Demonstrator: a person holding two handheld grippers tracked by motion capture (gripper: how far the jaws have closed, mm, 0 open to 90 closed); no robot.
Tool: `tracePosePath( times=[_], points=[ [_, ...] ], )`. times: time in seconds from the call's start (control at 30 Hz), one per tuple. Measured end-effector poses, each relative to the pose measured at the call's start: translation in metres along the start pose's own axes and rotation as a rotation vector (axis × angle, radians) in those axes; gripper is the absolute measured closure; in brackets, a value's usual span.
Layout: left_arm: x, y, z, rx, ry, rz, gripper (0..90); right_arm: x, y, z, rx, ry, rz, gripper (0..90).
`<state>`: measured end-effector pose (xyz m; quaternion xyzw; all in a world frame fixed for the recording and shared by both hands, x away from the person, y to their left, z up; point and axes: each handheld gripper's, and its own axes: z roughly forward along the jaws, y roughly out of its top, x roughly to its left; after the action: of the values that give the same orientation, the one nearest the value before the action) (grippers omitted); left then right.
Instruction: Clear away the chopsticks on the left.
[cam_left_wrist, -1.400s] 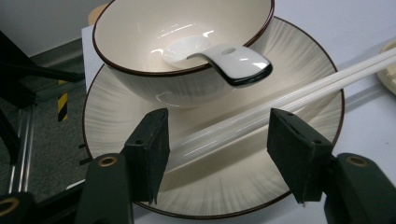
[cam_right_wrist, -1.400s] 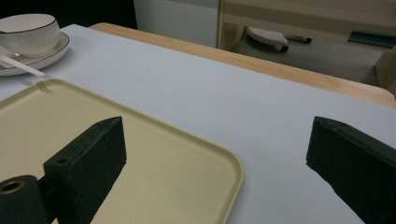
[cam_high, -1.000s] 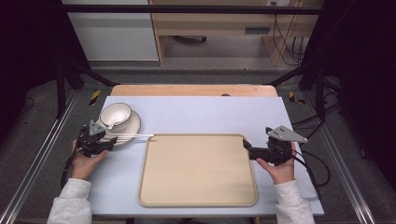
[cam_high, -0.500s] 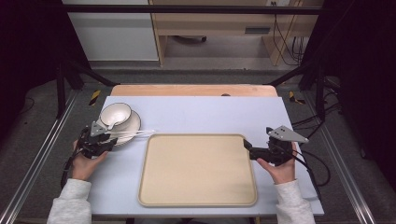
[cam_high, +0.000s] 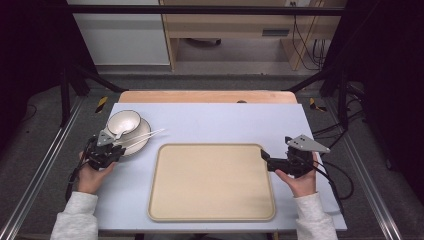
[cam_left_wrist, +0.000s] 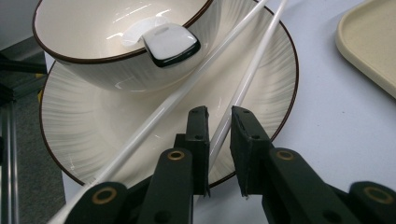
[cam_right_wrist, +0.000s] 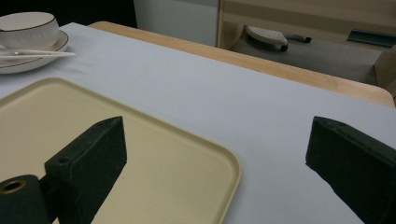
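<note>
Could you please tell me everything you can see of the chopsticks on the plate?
The chopsticks are two slim, glossy white sticks, plastic or ceramic by their look. They lie nearly flat across the plate, beside the bowl, and reach past the rim towards the tray. The left gripper has just been closing its jaws around one stick; the other lies outside them.

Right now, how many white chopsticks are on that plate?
2. Both chopsticks lie side by side across the plate, beside the bowl. One chopstick runs between the left gripper jaws; the other lies just outside them.
</note>
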<state>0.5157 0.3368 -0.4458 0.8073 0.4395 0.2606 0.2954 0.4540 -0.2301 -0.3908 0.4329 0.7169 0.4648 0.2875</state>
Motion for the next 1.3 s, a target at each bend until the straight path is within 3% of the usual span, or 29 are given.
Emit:
tracePosePath(
  times=[0.4, 0.57, 0.7, 1.1, 1.3],
  points=[
    [-0.003, 0.002, 0.001, 0.008, -0.024, -0.021, 82.6, 0.000, 0.000, -0.001, -0.003, 0.004, 0.006, 5.7],
    [-0.004, 0.004, 0.003, 0.010, -0.037, -0.031, 77.2, -0.001, 0.000, -0.001, -0.003, 0.007, 0.007, 5.7],
    [-0.006, 0.011, 0.006, 0.007, -0.041, -0.073, 76.0, -0.002, 0.001, -0.002, -0.008, 0.009, 0.009, 5.7],
    [-0.007, 0.014, 0.022, 0.080, -0.036, -0.081, 78.9, -0.001, 0.001, -0.001, -0.003, 0.015, 0.011, 5.7],
    [-0.008, 0.015, 0.023, 0.076, -0.040, -0.091, 81.6, -0.001, 0.001, 0.000, -0.003, 0.016, 0.015, 5.8]
  ],
)
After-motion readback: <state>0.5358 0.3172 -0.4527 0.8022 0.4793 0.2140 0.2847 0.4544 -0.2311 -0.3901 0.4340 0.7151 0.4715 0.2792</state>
